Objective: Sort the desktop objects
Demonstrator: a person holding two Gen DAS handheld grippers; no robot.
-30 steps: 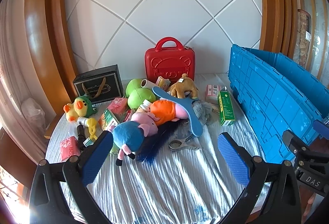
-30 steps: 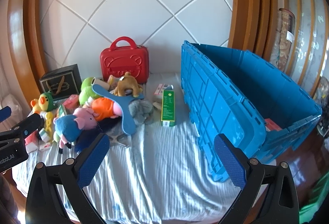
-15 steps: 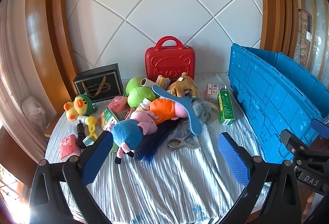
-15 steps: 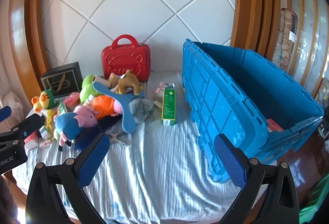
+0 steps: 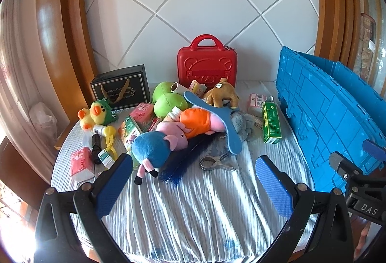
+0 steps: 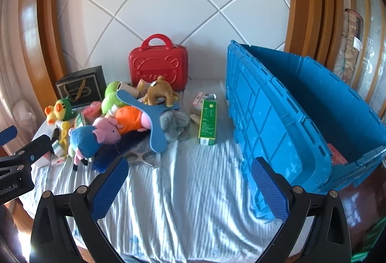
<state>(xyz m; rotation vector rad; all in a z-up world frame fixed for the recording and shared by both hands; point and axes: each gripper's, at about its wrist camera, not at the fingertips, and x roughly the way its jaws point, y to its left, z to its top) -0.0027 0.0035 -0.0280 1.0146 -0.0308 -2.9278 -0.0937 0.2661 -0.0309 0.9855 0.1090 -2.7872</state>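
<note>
Both hand-held grippers gape empty, toy pile (image 5: pixel 173 128) well ahead.

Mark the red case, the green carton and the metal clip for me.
red case (image 5: pixel 207 68), left wrist view, front panel.
green carton (image 6: pixel 207 122), right wrist view, printed top face.
metal clip (image 5: pixel 215 163), left wrist view, middle of its body.

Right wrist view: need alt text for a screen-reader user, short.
An open right gripper hovers empty over a striped cloth, between a pile of plush toys on the left and a blue crate on the right. A green carton lies between them; a red case stands against the white wall.
</note>
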